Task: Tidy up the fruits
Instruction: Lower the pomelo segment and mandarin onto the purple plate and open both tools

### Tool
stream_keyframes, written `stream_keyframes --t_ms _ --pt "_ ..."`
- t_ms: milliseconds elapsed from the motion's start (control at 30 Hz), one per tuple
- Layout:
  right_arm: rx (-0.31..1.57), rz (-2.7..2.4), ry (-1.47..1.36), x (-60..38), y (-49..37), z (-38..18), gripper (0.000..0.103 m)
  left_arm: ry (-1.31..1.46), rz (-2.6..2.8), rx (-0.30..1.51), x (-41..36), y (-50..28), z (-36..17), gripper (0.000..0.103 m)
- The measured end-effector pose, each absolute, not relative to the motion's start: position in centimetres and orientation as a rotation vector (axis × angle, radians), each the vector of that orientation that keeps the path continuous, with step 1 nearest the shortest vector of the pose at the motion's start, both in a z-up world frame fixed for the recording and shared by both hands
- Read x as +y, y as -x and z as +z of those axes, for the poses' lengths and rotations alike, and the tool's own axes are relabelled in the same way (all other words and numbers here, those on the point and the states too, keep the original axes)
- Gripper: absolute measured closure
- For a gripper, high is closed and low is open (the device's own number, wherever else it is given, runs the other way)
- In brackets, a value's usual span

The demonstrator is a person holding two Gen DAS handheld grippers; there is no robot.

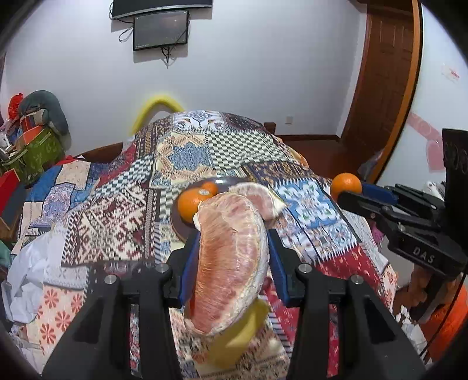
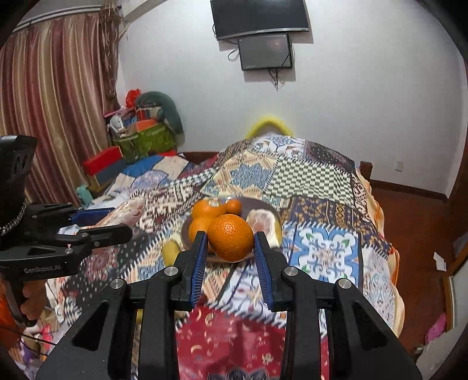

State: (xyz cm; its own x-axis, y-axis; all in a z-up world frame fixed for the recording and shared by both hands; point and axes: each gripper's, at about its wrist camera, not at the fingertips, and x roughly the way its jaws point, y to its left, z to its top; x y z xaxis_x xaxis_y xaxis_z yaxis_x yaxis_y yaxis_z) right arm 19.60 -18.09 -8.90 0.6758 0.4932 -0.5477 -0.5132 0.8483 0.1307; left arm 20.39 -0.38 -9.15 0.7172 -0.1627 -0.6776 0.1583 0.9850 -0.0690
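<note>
Patchwork bed quilt (image 2: 324,251), plate (image 2: 257,206) mid-bed | left claw (image 1: 232,257) pinches peeled pomelo segment (image 1: 231,263): soft, tearable, grip mid-body | right claw (image 2: 229,251) pinches orange (image 2: 231,241): firm, round, slippery

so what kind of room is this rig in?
Most likely a bedroom in a home. A bed under a patchwork quilt serves as the work surface, a TV hangs on the wall, and curtains cover a window beside it.
</note>
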Motion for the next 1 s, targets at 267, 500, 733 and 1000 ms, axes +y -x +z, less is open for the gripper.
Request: stream_keyframes --t_ms 267,500,733,1000 --pt "0.615 0.564 0.073 -15.9 -23.8 -9.5 0.073 0.039 -0.161 0.761 0.7 -25.3 -10.4 0.059" --pt "0.662 0.572 0.069 -14.1 -27.6 -11.2 0.073 0.058 -0.138 0.789 1.7 -29.3 -12.6 0.059" --pt "0.701 0.566 0.117 -12.1 -31.5 -13.0 0.073 0.064 -0.134 0.824 2.2 -32.8 -14.7 0.059" --pt "0.798 0.583 0.146 -10.5 -35.7 -15.6 0.073 0.081 -0.145 0.852 3.0 -35.3 -16.6 0.059"
